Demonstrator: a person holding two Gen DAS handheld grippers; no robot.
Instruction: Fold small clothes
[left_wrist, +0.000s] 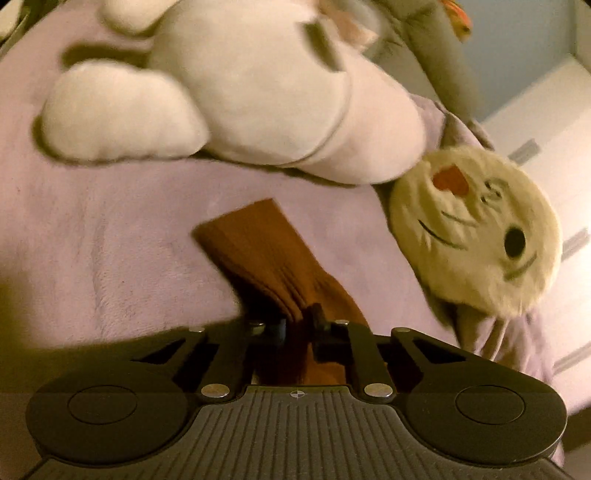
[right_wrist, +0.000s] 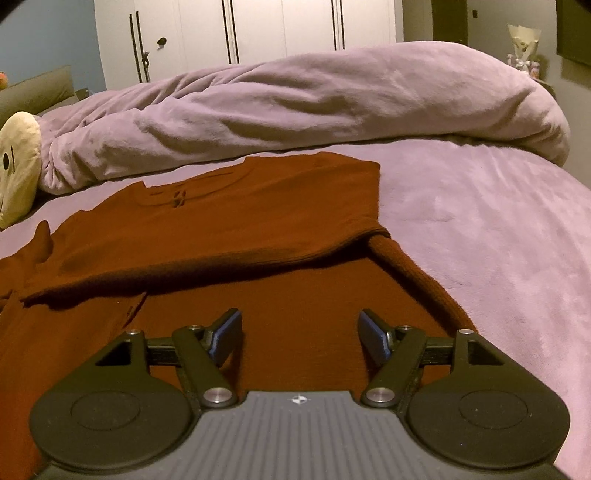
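A small rust-brown ribbed garment (right_wrist: 229, 229) lies partly folded on the lilac bed cover (right_wrist: 480, 229), one layer turned over the rest. My right gripper (right_wrist: 299, 330) hovers over its near edge, open, with nothing between its blue pads (right_wrist: 373, 332). In the left wrist view a ribbed sleeve or cuff of the same brown garment (left_wrist: 258, 247) stretches away over the cover. My left gripper (left_wrist: 299, 321) is shut on the near end of that cloth, which bunches between the two fingers.
A large white plush toy (left_wrist: 236, 96) and a round cream cushion with a face (left_wrist: 476, 229) lie just beyond the sleeve. A rolled lilac duvet (right_wrist: 295, 107) runs across the bed behind the garment. White wardrobe doors (right_wrist: 251, 26) stand at the back.
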